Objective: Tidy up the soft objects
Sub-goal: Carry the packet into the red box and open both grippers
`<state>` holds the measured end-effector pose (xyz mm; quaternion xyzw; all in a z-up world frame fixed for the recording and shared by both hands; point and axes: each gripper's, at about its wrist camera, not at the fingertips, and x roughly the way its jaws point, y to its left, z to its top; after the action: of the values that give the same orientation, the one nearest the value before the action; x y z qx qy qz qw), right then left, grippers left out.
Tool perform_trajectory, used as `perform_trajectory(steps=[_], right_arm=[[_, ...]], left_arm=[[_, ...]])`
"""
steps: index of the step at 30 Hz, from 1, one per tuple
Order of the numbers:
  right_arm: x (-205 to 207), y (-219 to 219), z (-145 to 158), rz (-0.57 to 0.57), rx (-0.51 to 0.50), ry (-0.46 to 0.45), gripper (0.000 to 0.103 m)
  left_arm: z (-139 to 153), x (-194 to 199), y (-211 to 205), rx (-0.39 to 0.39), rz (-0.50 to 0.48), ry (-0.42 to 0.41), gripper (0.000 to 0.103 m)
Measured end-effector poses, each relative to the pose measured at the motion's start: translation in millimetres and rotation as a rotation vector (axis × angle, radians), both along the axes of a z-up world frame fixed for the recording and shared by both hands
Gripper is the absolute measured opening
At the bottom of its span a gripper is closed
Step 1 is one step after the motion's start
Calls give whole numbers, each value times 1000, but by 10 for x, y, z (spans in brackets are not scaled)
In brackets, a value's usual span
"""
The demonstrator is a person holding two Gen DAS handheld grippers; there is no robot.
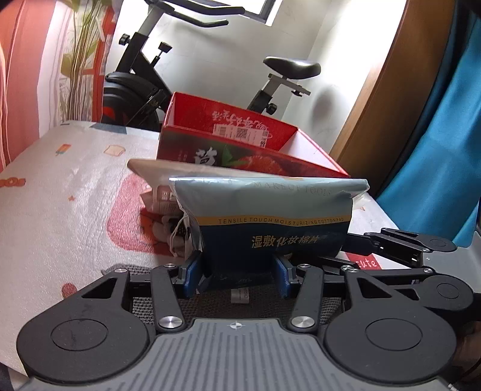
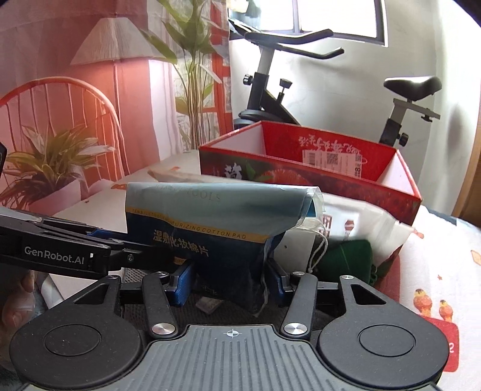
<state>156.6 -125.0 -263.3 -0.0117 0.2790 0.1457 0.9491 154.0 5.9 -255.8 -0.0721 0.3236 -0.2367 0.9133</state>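
patterned counter (image 1: pixel 60 210) under the window | both tongs, left tongs (image 1: pixel 237 270) and right tongs (image 2: pixel 228 279), pinching the cotton pad pouch (image 1: pixel 270 228), held above counter | next: carry into red box (image 1: pixel 240 141), release together

Daylight poured from the window (image 2: pixel 336 15), blowing out the wall (image 1: pixel 330 45); fisheye edges bent and darkened, while the centre stayed sharp.

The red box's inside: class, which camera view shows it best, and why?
The right wrist view: it looks down over the red box's near wall onto white inner walls and the labelled far wall. The left wrist view shows the box lower, its interior mostly hidden.
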Motion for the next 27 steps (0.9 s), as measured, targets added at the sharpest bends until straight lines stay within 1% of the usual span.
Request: perform_trajectory(steps=[5,9,13,16,18,20,22,27], right_arm=[[-75,-33,434,0,-16,-98,47],[55,-78,792,5,-23,-145,47],[350,-230,1105,-3,12,-162,48],[675,-371,1246,-15,-1,-157,50],[910,-473,1271,-28,-4,-127,50],[1122,-552,1224,-38,-13,-109,50],[1312,-608,1128,-42,-26,-101,50],[1677,-667,811,-58,-32,-42,50]], left_arm=[[382,22,-15,-20,-23,-61,52],[722,175,-120,5,-22,-124,52],[1008,530,-226,-8,-30,-156,52],[1103,891,-377,8,-71,-140,52],[1100,1159,-489,19,-99,-104,52],[1031,1431,-573,16,-111,-56,52],[940,1629,-630,8,-102,-25,52],[671,1932,-730,48,-87,30,52]])
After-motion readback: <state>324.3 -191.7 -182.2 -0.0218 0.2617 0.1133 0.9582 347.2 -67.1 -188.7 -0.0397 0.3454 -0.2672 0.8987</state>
